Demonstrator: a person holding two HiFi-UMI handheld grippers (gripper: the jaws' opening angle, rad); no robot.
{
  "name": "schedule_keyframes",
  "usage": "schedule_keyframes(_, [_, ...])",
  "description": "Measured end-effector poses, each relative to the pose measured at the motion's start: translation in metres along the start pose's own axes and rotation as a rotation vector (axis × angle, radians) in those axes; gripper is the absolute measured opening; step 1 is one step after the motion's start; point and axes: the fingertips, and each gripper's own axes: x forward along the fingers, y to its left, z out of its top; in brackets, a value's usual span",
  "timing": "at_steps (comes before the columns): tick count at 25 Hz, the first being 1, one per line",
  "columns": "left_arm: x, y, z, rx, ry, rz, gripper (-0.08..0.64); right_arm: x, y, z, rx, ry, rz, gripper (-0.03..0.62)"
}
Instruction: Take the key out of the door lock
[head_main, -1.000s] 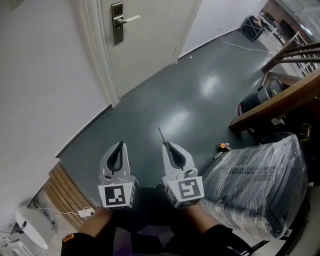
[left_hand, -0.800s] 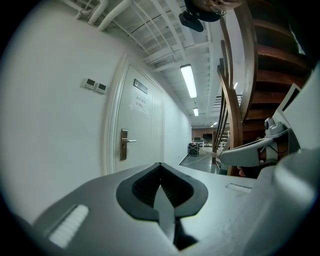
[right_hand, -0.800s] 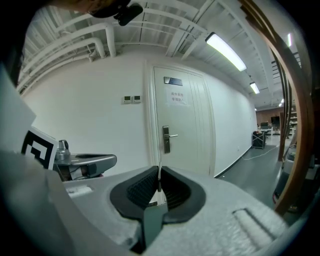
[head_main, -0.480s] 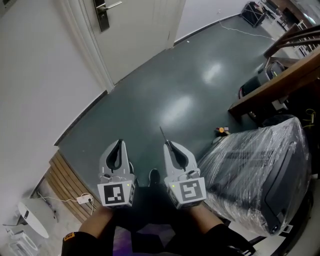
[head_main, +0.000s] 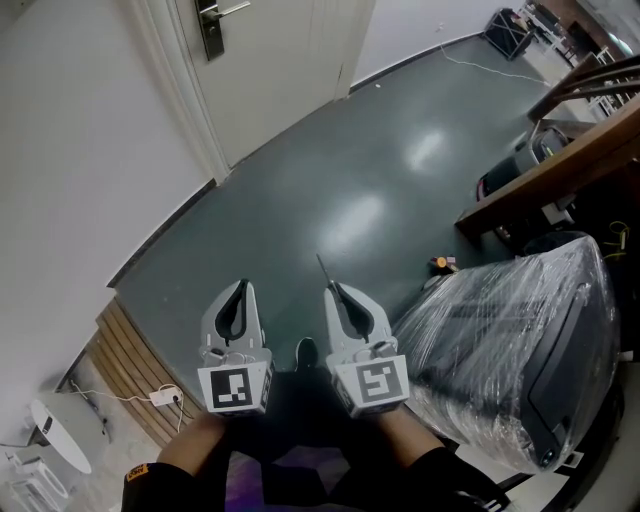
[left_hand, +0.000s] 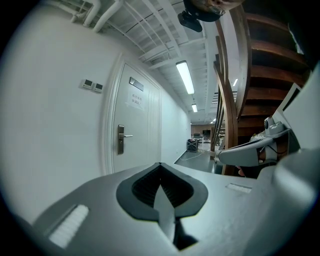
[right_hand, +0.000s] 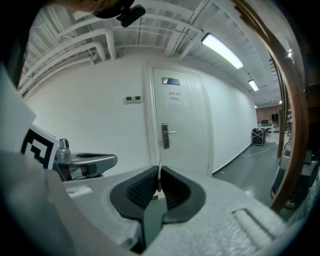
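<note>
1. Dark glossy floor (head_main: 380, 200) fills the space between the person and the white door (head_main: 270, 80). The door's lock plate (head_main: 211, 28) is seen well away at the upper left, and no key can be made out in it.
2. The key (head_main: 322, 268) is held in the right gripper (head_main: 331, 290). Its pads are closed narrowly on this thin metal sliver, so the extraction is judged done.
3. The left gripper (head_main: 239, 290) is carried just beside it with its jaws pressed together on nothing – apparently idle.
4. Both grippers are kept low and close to the body, likely a carrying pose (well clear of the door).
5. The key's long axis is laid along the jaws, and its free end is pointed forward, roughly doorward. It is seen edge-on, and which end is clamped cannot be told.
</note>
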Motion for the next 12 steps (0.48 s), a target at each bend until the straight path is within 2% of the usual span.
schedule_keyframes(8, [0.006,0.029,0.004,-0.009,-0.009,0.001,0.018,0.023,0.01,0.002,0.01,0.026,-0.025,0.015])
schedule_keyframes(12, [0.012,0.046,0.007,-0.016,-0.014,-0.006,0.018,0.039,0.022,0.008,0.007,0.004,-0.016,0.015])
